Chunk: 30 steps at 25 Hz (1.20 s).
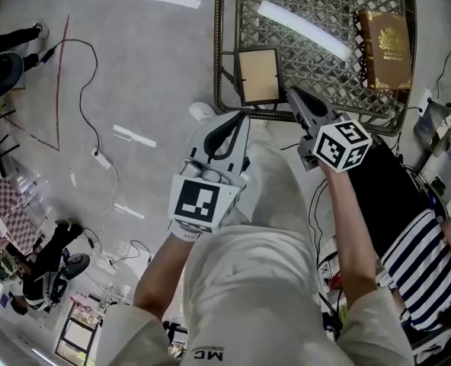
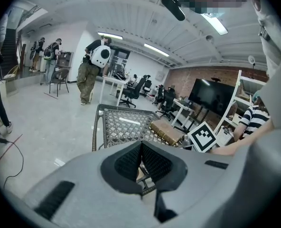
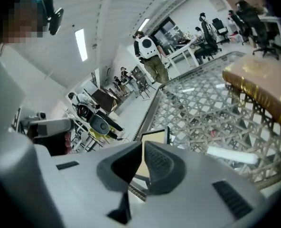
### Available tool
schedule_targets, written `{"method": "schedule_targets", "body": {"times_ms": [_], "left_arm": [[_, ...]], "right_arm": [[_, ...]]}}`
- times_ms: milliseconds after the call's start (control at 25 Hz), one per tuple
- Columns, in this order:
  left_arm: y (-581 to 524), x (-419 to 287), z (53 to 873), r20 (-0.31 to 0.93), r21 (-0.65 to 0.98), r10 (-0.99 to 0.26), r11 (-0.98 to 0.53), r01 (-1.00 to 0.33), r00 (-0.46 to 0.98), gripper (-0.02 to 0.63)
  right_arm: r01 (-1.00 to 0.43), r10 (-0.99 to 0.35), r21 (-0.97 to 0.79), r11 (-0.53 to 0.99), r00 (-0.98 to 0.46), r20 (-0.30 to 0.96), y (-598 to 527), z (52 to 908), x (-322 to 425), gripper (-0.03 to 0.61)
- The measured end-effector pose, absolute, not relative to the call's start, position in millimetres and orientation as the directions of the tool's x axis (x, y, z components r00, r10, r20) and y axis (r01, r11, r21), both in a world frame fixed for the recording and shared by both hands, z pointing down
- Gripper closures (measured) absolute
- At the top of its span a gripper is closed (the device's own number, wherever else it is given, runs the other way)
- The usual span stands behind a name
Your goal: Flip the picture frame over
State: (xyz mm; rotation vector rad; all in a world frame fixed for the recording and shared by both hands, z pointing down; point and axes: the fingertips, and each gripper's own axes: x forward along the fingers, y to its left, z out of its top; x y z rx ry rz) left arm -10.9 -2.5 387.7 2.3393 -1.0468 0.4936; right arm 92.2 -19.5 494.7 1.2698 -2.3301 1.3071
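Picture frame (image 1: 257, 75): it lies flat on the lattice table (image 1: 219, 44), near the table's near left corner. A tan panel inside a dark border faces up.

Frame, right gripper view: the picture frame (image 3: 154, 137) shows just behind the jaws. Its tan surface is seen through the thin slit between them.

Right gripper (image 1: 290, 91): it points at the right edge of the frame, low on that side, just beside it. In its own view the right gripper (image 3: 142, 144) has its jaws drawn together, with only a hairline gap, and nothing sits between them. I cannot tell if the tips touch the frame.

Left gripper (image 1: 241, 117): it hovers off the near edge of the table, pointing towards the frame's lower edge but apart from it. In its own view the left gripper (image 2: 141, 146) has its pads meeting at the tip and holds nothing (the table rim shows through the hollow below).

Book (image 1: 383, 48): brown with gold print, flat on the far right part of the table, well apart from the frame. It shows also in the other views (image 2: 166, 131) (image 3: 261, 80).

Marker cubes: one on the left gripper (image 1: 203, 203), one on the right (image 1: 342, 145).

Seated person (image 1: 423, 258): in a striped shirt, at the right of the table.

Floor cable (image 1: 88, 75): a thin dark line on the grey floor, left of the table.
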Motion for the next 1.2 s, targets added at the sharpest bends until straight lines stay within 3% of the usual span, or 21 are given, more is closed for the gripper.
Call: {"method": "schedule_targets", "body": {"times_ms": [440,1200], "left_arm": [[7,-14,316,0.466,0.288,-0.624,-0.564,-0.774,0.627,0.589],[13,-27,200,0.302,0.221,-0.742,-0.556,-0.801,0.599,0.589]], "right_arm": [[-0.853,-0.619,-0.301,0.426,-0.517,0.591,-1,403,91,0.558],[-0.868,-0.772,-0.196,0.457,-0.496,0.398,19,241,96,0.561]]}}
